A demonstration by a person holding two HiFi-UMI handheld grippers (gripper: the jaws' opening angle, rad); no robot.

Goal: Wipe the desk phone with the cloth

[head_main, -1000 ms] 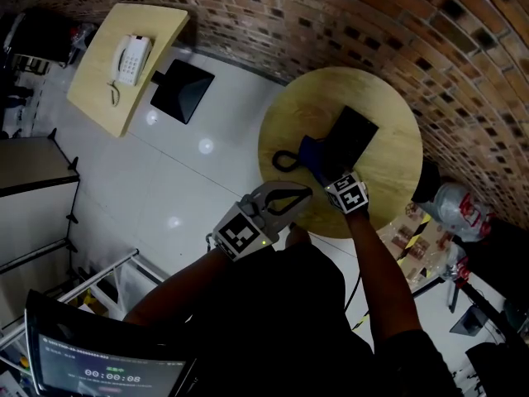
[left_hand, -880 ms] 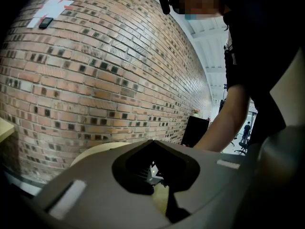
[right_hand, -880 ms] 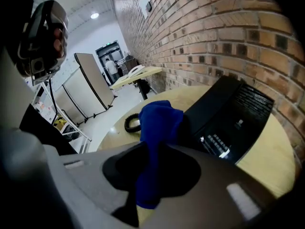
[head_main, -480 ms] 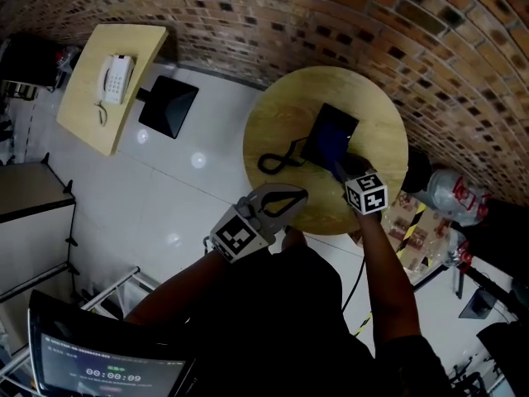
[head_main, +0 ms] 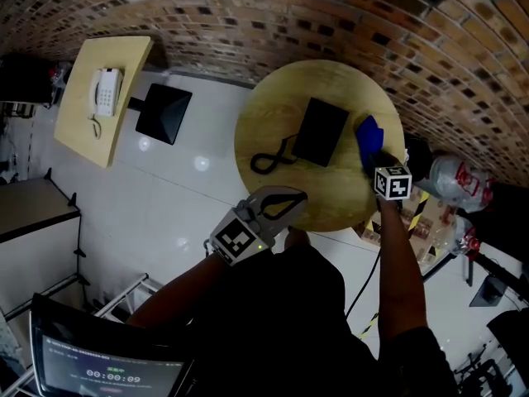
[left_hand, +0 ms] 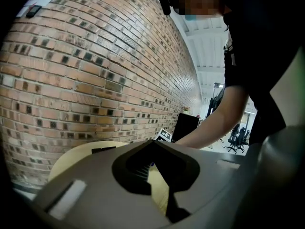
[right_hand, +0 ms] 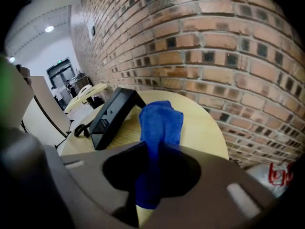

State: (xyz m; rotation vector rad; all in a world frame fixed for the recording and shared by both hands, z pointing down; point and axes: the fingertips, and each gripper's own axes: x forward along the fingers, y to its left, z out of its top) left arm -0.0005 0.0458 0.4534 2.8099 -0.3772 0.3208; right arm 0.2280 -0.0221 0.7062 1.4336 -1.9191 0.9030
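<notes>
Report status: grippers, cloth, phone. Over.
Left gripper shut, empty. Right gripper shut on blue cloth. Cloth beside desk phone, not on it. Cord coiled on phone's far side, not in the way.

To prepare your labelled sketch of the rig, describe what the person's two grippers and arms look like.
The left gripper and the right gripper are both grey and two-jawed, with a rounded opening behind the jaws. Each carries a white cube with black square markers, one on the left and one on the right. The person wears a black short-sleeved top, and the forearms are bare.
</notes>
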